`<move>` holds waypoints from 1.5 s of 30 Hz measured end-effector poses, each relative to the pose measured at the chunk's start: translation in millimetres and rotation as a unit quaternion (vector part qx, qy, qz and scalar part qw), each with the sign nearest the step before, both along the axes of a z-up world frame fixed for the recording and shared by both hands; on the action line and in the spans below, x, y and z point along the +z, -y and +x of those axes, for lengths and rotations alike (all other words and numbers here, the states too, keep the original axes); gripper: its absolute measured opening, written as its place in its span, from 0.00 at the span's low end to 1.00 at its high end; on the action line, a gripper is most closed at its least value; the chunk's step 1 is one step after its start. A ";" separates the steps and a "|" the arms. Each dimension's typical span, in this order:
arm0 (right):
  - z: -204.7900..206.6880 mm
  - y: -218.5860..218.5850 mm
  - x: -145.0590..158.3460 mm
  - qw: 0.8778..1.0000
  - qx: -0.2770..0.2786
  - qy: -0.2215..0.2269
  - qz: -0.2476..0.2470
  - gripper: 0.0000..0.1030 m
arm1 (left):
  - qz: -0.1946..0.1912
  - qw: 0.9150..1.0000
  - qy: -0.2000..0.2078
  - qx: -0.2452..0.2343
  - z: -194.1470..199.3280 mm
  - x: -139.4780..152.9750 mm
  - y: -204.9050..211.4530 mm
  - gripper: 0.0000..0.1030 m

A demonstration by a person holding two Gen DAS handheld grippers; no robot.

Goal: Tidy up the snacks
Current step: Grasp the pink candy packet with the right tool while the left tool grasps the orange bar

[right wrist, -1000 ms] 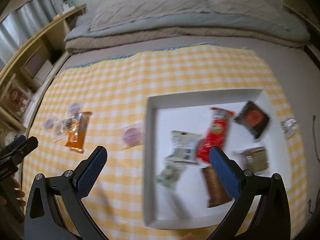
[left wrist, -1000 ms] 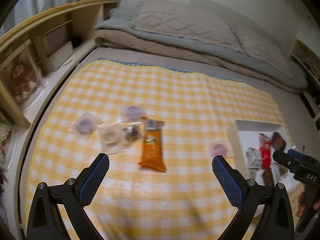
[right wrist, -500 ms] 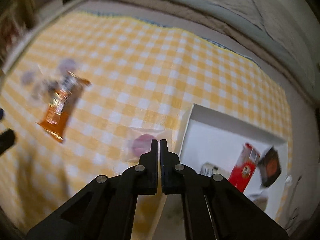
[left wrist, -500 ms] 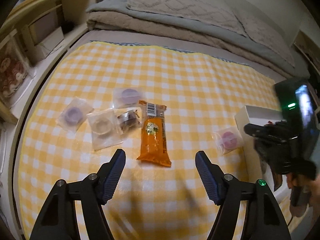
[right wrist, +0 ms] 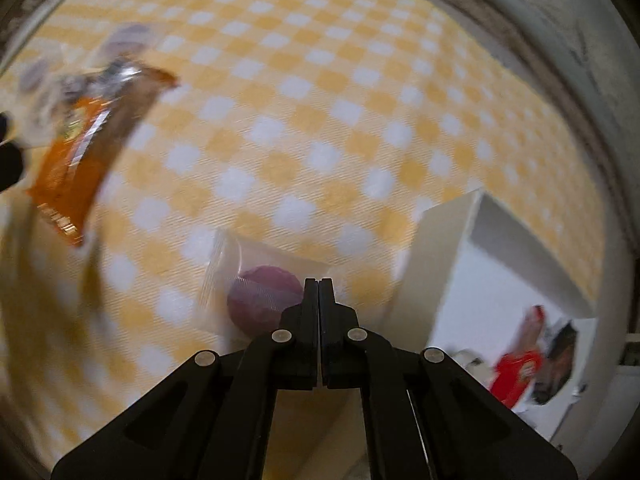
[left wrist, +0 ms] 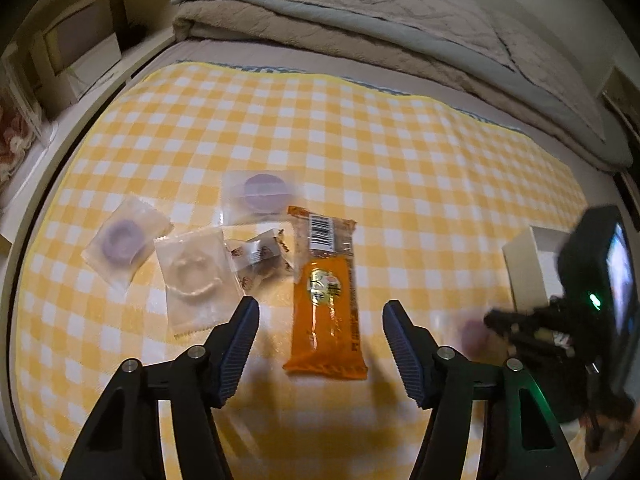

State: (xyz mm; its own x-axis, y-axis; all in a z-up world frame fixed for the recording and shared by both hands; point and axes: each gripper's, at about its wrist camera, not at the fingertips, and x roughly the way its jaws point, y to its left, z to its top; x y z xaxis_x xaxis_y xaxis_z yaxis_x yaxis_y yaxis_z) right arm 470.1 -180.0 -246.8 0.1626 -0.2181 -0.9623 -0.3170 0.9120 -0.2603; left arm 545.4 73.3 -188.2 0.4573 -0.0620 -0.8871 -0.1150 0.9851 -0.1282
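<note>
The left gripper point(left wrist: 320, 332) had just been narrowing, its jaws apart on either side of an orange snack bar point(left wrist: 326, 292) lying on the checked cloth point(left wrist: 360, 128). The right gripper point(right wrist: 319, 284) was closed and empty over a purple sweet point(right wrist: 262, 300) beside the white box point(right wrist: 436, 248).

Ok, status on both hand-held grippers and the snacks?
Left hand-held gripper open, jaws closing astride orange bar. Right hand-held gripper shut, empty, over pink sweet. Nothing blocking.

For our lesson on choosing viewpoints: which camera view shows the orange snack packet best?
The left wrist view: the orange snack packet lies sharp and whole between the left gripper's fingers, barcode and label visible. The right wrist view shows it only blurred near the left edge.
</note>
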 end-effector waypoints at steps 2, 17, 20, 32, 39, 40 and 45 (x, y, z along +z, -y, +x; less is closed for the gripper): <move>-6.2 -4.0 1.4 1.000 0.006 -0.016 0.023 0.01 | 0.000 1.000 0.000 0.001 3.7 -5.8 -2.6 0.58; -3.3 16.9 0.2 0.995 -0.048 0.001 0.086 0.01 | 0.024 0.999 -0.001 -0.030 17.2 -30.8 30.1 0.53; -20.8 24.6 1.9 0.995 -0.047 -0.018 0.087 0.00 | 0.036 0.999 -0.001 -0.024 22.5 -35.9 31.8 0.49; -90.8 49.7 38.7 0.985 -0.063 -0.006 0.162 0.06 | 0.048 0.999 -0.011 -0.005 45.9 -58.7 36.7 0.48; -87.5 36.9 45.2 0.975 -0.048 -0.010 0.215 0.54 | 0.040 0.999 -0.017 -0.016 53.4 -66.7 32.4 0.40; -75.7 24.7 43.7 0.975 -0.047 -0.016 0.216 0.54 | 0.035 0.999 -0.017 -0.019 53.9 -67.4 31.5 0.40; -54.4 6.3 17.5 0.981 -0.053 -0.027 0.185 0.68 | 0.044 0.998 -0.019 -0.028 52.8 -69.7 28.6 0.37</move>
State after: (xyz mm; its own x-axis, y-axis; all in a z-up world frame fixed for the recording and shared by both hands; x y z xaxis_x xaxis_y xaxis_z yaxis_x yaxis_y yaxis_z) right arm 415.8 -186.3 -229.3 0.1045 0.1349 -0.9853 -0.2188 0.9696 0.1096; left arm 598.2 44.7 -258.0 0.4219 -0.0090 -0.9066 -0.0615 0.9974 -0.0385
